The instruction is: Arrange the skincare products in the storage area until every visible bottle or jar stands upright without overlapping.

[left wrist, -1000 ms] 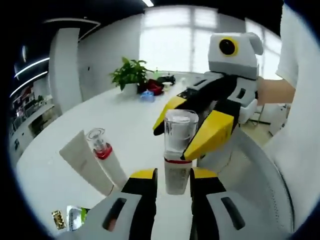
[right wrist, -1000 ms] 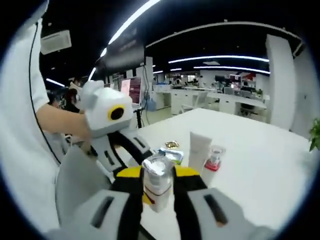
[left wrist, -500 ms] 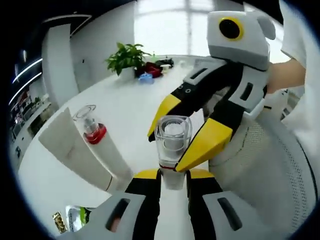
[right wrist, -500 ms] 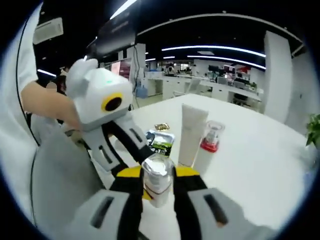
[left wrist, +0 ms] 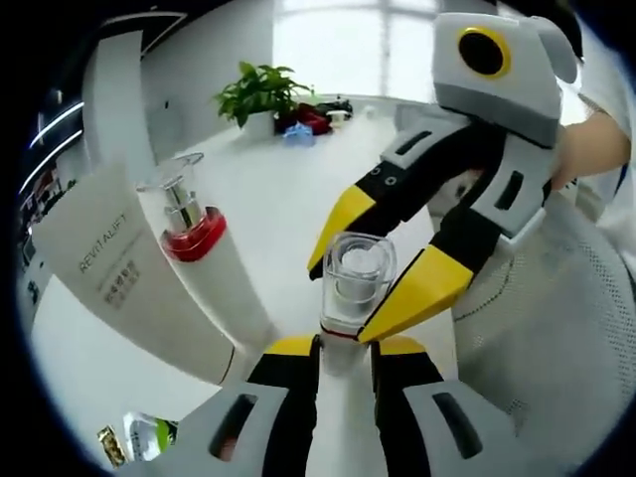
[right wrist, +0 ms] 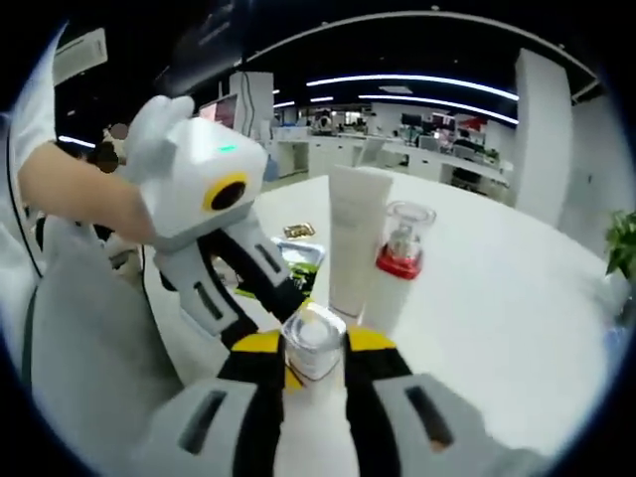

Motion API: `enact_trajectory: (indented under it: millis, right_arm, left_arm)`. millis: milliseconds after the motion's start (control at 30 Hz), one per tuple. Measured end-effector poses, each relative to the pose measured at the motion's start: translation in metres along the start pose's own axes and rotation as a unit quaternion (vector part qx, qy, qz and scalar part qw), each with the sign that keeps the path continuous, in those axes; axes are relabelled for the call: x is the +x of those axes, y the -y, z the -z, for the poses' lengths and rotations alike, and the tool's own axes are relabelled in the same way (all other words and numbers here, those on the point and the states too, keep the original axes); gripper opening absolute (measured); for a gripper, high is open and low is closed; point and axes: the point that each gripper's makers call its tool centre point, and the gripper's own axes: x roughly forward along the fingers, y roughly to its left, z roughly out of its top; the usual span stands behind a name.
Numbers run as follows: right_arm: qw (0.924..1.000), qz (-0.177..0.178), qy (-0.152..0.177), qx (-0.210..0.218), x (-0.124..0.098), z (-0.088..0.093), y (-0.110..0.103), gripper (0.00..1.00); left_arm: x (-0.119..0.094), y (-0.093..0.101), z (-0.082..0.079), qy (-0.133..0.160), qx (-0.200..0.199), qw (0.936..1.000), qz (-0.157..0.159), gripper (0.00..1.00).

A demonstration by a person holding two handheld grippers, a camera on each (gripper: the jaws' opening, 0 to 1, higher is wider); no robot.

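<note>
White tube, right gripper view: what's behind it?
Behind the white tube, a green-labelled packet and a small gold item lie on the table. The tube covers anything directly behind it.

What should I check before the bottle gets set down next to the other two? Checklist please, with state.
1. Grip: left gripper and right gripper both shut on the clear-capped bottle: ok.
2. Bottle held upright, cap up: ok.
3. Neighbours standing: white tube and red-collared pump bottle are upright: ok.
4. Gap between the held bottle and the pump bottle: close, apart in the right gripper view: ok, but tight.
5. Bottle's base against the table: hidden by the jaws: cannot tell.
6. Packets beyond the tube, out of the landing spot: ok.
</note>
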Motion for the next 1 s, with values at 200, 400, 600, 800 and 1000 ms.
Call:
enact_trajectory:
  millis: [200,400,600,800,1000]
  right_arm:
    - [1.0000,0.002,-0.005,0.002,0.009,0.003,0.011,0.22]
    - [1.0000,0.004,-0.003,-0.003,0.019,-0.003,0.024,0.22]
    - [1.0000,0.003,-0.004,-0.001,0.025,-0.006,0.029,0.22]
    - [0.9999,0.005,-0.014,0.003,0.028,-0.007,0.031,0.22]
    - [0.9997,0.009,-0.020,-0.009,0.029,-0.007,0.032,0.22]
  left_arm:
    - [0.006,-0.013,0.001,-0.002,-0.008,0.9999,-0.012,0.17]
    - [0.007,-0.026,-0.001,0.005,-0.020,0.9994,-0.026,0.16]
    - [0.007,-0.033,-0.001,0.009,-0.027,0.9991,-0.031,0.16]
    - [0.008,-0.036,0.001,0.005,-0.030,0.9990,-0.033,0.16]
    - [0.011,-0.037,0.002,0.004,-0.031,0.9990,-0.033,0.16]
